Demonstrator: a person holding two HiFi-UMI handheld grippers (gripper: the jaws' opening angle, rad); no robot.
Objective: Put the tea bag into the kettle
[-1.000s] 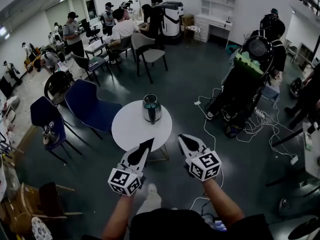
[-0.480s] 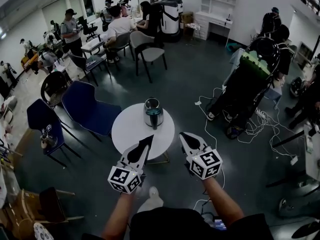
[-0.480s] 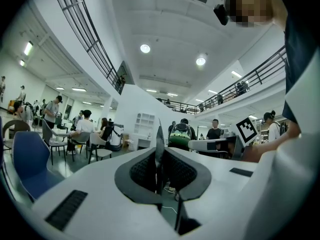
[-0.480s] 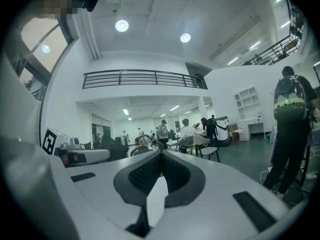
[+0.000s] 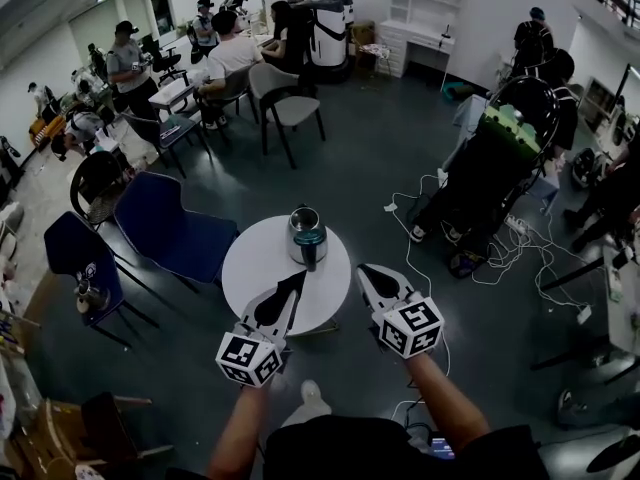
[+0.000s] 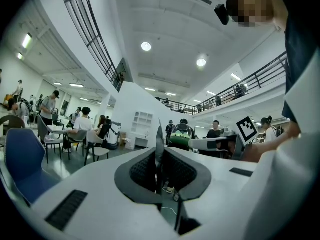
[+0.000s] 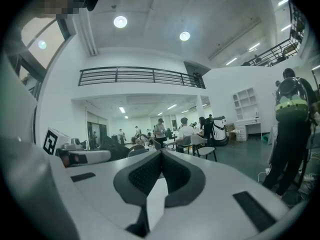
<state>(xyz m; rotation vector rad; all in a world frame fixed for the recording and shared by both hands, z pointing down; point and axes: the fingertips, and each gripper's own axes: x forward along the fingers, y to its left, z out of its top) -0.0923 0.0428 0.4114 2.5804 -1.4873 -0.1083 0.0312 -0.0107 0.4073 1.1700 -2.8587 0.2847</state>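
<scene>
While short of the round white table [image 5: 255, 263] holding the teal-banded steel kettle [image 5: 306, 235]: approach step, left gripper [image 5: 299, 281] and right gripper [image 5: 364, 272] closed empty (tea bag unseen); next, find it.

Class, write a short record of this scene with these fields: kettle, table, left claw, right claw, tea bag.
kettle: upright on the table, toward its far side
table: round, white; blue chairs on its left
left claw: shut, nothing held, above the table's near edge
right claw: shut, nothing held, by the table's near right edge
tea bag: not seen in any view
</scene>
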